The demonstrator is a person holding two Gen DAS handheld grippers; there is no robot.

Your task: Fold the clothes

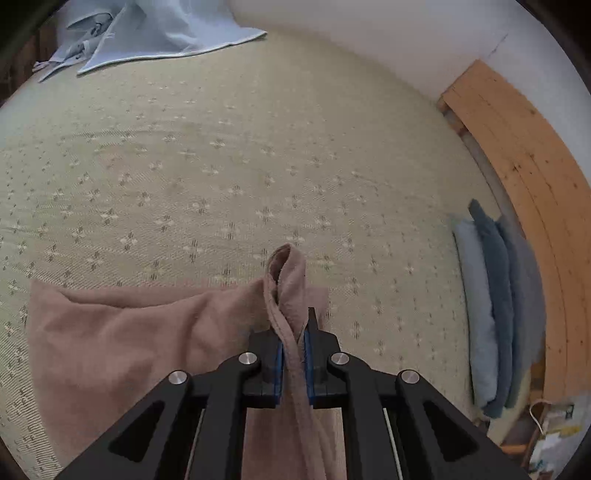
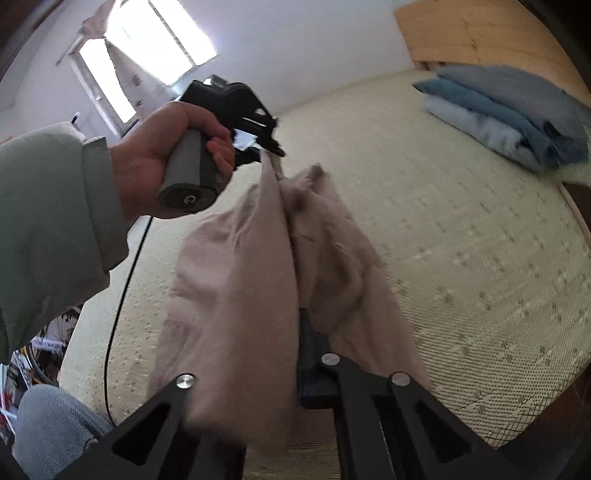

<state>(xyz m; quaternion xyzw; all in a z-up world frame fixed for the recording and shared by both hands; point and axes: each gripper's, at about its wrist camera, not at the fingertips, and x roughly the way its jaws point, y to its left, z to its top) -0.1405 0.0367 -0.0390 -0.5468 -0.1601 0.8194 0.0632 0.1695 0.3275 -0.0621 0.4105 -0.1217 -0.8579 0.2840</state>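
Pinching the hem of a pinkish-brown towel (image 1: 155, 325), my left gripper (image 1: 293, 354) has its blue pads clamped tight on the bunched edge, which loops up past the fingertips. Left wrist view: the rest of that towel drapes down onto the patterned bed cover (image 1: 221, 155), partly lying on it to the left. Far off at the top left sits a light blue shirt (image 1: 147, 33), loose and unfolded as far as I can tell. At the right edge, 3 blue folded items (image 1: 495, 306) are stacked against the wooden headboard (image 1: 517, 155).

Right wrist view: my right gripper (image 2: 301, 332) is closed on another edge of the same towel (image 2: 240, 277), cloth covering 1 finger. My left hand (image 2: 159, 158) holds the left gripper (image 2: 273, 149) across from me, towel hanging between both.

Progress judgement: the stack looks done, this towel is mid-fold, not yet laid flat, and the shirt remains.
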